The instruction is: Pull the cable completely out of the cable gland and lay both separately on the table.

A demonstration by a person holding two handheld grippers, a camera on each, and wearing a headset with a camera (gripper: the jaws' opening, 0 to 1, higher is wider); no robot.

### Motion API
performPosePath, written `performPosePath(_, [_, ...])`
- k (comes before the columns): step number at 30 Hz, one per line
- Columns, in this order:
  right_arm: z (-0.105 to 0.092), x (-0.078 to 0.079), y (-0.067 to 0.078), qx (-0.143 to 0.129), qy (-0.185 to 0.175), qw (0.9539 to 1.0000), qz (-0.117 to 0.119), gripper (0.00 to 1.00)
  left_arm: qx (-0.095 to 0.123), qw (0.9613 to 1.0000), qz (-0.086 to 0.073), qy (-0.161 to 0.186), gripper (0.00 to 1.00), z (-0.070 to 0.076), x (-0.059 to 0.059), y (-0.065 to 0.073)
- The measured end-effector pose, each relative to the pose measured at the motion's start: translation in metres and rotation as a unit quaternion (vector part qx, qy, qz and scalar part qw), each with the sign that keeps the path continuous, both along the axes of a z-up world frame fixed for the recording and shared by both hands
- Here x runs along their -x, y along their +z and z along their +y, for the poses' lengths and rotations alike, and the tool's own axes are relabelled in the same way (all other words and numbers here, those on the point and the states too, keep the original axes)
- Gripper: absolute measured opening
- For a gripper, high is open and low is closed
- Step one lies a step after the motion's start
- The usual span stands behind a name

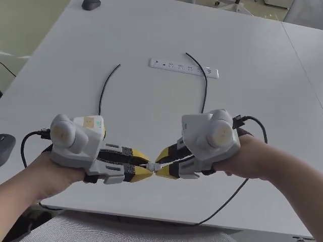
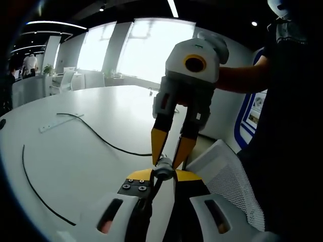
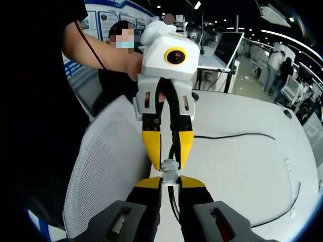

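Observation:
A small grey cable gland [image 1: 153, 165] hangs between my two grippers, just above the table's front edge. The left gripper [image 1: 148, 169] comes from the left and the right gripper [image 1: 159, 169] from the right, tip to tip. In the left gripper view the gland [image 2: 163, 173] sits at my left gripper's [image 2: 162, 177] yellow tips, with a black cable [image 2: 150, 194] running back between the jaws. The right gripper [image 2: 169, 159] pinches it from above. In the right gripper view the gland [image 3: 169, 169] is at my right gripper's [image 3: 171, 183] tips, and a black cable [image 3: 174, 204] runs back.
A white power strip [image 1: 183, 67] lies mid-table with a black cable [image 1: 205, 85] across it. Another loose black cable [image 1: 104, 88] lies to the left. A dark object [image 1: 91, 4] sits at the far edge. A white mesh chair [image 1: 101, 229] stands below the table's front edge.

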State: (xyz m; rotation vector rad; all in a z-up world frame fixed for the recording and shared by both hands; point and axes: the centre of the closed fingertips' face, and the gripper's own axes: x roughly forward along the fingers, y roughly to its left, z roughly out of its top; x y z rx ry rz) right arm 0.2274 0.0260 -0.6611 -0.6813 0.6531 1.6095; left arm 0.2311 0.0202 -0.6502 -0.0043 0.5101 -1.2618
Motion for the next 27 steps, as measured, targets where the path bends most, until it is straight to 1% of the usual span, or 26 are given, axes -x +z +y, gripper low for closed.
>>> performPosePath(2, [-0.0006, -0.0005, 0.0012, -0.001, -0.004, 1.0, 0.003, 0.06, 0.002, 1.0, 0.003, 0.001, 0.15, -0.0003, -0.0006, 0.0013])
performPosePath(3, [-0.0007, -0.0019, 0.0032, -0.004, -0.011, 0.9999, 0.005, 0.06, 0.008, 0.9998, 0.015, 0.008, 0.15, 0.0001, -0.0021, 0.0025])
performPosePath(5, [-0.0008, -0.004, 0.0051, -0.009, -0.013, 0.9998, 0.007, 0.06, 0.01, 0.9999, 0.011, 0.008, 0.16, 0.0002, -0.0038, 0.0043])
performPosePath(8, [-0.0006, -0.0045, 0.0056, -0.012, -0.018, 0.9997, 0.015, 0.06, 0.012, 0.9997, 0.018, 0.01, 0.16, -0.0005, -0.0046, 0.0052])
performPosePath(9, [-0.0006, -0.0042, 0.0053, -0.012, -0.016, 0.9997, 0.014, 0.06, 0.01, 0.9998, 0.013, 0.008, 0.15, -0.0008, -0.0044, 0.0052])
performPosePath(10, [-0.0007, -0.0042, 0.0047, -0.013, -0.011, 0.9998, 0.01, 0.06, 0.005, 1.0, 0.004, 0.004, 0.15, -0.0014, -0.0041, 0.0048])
performPosePath(11, [-0.0007, -0.0042, 0.0042, -0.013, -0.007, 0.9999, 0.005, 0.06, 0.004, 1.0, 0.004, 0.005, 0.15, -0.0016, -0.0045, 0.0045])
performPosePath(14, [-0.001, -0.0038, 0.0034, -0.014, -0.002, 0.9999, 0.0, 0.06, 0.001, 1.0, 0.002, 0.004, 0.15, -0.002, -0.0048, 0.0034])
performPosePath(17, [-0.0023, -0.0028, 0.0035, -0.017, 0.002, 0.9999, -0.001, 0.06, 0.002, 1.0, 0.005, -0.001, 0.15, -0.0031, -0.0043, 0.0028])
performPosePath(19, [-0.0038, -0.0031, 0.002, -0.015, 0.007, 0.9998, -0.009, 0.06, 0.0, 1.0, 0.005, -0.005, 0.15, -0.0039, -0.0041, 0.0019])
performPosePath(23, [-0.0057, -0.0035, 0.0003, -0.012, 0.005, 0.9999, -0.008, 0.06, -0.005, 0.9999, 0.005, -0.01, 0.15, -0.0073, -0.0044, -0.0004])
performPosePath(25, [-0.0065, -0.0031, -0.0001, -0.01, 0.004, 0.9999, -0.009, 0.07, -0.005, 0.9999, 0.009, -0.01, 0.15, -0.0077, -0.0045, -0.0012])
performPosePath(27, [-0.0069, -0.004, -0.0001, -0.014, 0.005, 0.9998, -0.016, 0.07, -0.003, 0.9999, 0.011, -0.007, 0.15, -0.0077, -0.005, -0.001])
